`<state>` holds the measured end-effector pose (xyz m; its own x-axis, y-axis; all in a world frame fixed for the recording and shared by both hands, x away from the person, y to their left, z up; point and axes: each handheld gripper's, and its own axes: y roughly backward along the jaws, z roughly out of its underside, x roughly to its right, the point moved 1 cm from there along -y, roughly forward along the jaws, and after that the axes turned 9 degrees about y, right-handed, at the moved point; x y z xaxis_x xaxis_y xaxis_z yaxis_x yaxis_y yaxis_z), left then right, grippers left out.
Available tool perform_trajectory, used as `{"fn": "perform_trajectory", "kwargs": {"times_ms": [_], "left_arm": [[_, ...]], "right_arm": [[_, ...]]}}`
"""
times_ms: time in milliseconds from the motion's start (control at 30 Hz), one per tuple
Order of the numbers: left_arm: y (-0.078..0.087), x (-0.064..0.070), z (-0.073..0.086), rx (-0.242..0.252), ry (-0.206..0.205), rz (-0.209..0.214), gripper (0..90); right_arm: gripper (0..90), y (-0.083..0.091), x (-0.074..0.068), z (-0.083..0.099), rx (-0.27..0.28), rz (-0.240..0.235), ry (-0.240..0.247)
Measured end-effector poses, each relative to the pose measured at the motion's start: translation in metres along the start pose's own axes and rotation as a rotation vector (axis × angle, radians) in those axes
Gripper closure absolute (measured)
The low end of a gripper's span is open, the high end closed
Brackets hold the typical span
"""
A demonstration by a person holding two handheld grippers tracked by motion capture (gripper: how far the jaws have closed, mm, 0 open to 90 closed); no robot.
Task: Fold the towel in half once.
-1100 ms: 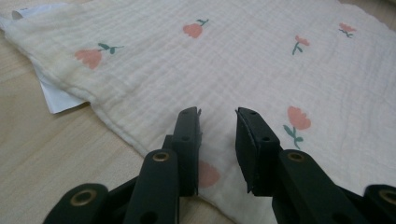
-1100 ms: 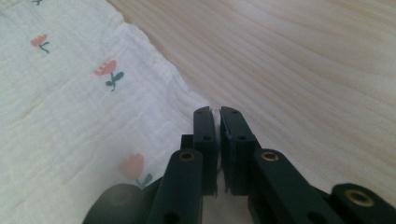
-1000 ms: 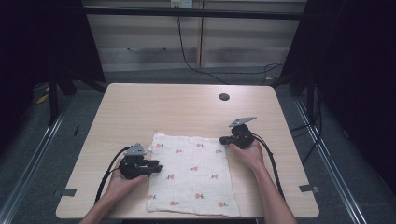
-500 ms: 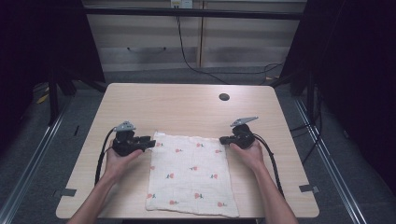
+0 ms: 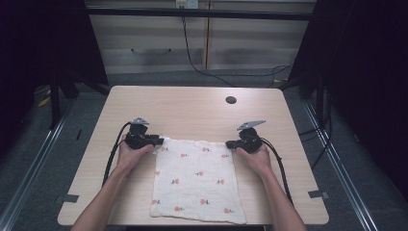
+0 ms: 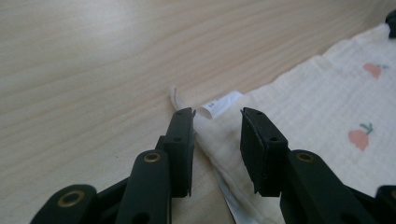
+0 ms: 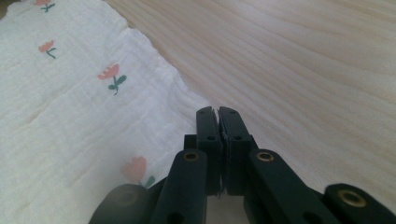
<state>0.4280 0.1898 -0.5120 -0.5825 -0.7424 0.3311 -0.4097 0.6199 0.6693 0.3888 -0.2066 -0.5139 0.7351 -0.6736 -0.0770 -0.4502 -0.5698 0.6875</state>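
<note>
A white cloth point(image 5: 197, 178) printed with small red flowers lies flat on the wooden table point(image 5: 192, 110). My left gripper point(image 5: 161, 140) is at the cloth's far left corner. In the left gripper view it point(image 6: 217, 114) is open, its jaws standing either side of the corner of the cloth point(image 6: 327, 107), where a small white label point(image 6: 219, 103) sticks up. My right gripper point(image 5: 228, 143) sits at the far right corner. In the right gripper view it point(image 7: 217, 111) is shut, with the corner of the cloth point(image 7: 70, 107) running in between the jaws.
A dark round hole point(image 5: 231, 100) is set in the table near its far right. Black cables point(image 5: 113, 154) trail from both grippers toward the front edge. Dark frame posts stand beside the table left and right.
My left gripper has moved away from me along the cloth's left edge, from its middle to the far left corner. The right gripper has stayed at its corner.
</note>
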Motion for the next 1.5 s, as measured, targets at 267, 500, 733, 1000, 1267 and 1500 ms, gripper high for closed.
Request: {"fn": "perform_trajectory", "kwargs": {"times_ms": [267, 500, 733, 1000, 1267, 1500], "left_arm": [[0.0, 0.004, 0.004, 0.011, -0.029, -0.029, 84.7], [0.01, 0.002, -0.001, 0.076, 0.033, 0.029, 85.8], [0.031, 0.008, -0.016, 0.151, 0.019, 0.068, 85.8], [0.044, 0.016, -0.026, 0.212, 0.021, 0.102, 85.9], [0.065, 0.019, -0.058, 0.277, 0.003, 0.118, 86.1], [0.071, 0.03, -0.058, 0.275, -0.056, 0.129, 86.3]], "right_arm": [[88.7, 0.0, 0.001, 0.001, 0.009, -0.003, -0.017], [88.7, 0.005, 0.006, 0.0, 0.051, -0.004, -0.047], [88.7, 0.027, 0.012, -0.014, 0.152, -0.004, -0.066], [88.7, 0.045, 0.014, -0.025, 0.199, 0.01, -0.053], [88.7, 0.064, 0.017, -0.043, 0.245, 0.023, -0.032], [88.9, 0.082, 0.019, -0.05, 0.287, 0.027, -0.028]]}}
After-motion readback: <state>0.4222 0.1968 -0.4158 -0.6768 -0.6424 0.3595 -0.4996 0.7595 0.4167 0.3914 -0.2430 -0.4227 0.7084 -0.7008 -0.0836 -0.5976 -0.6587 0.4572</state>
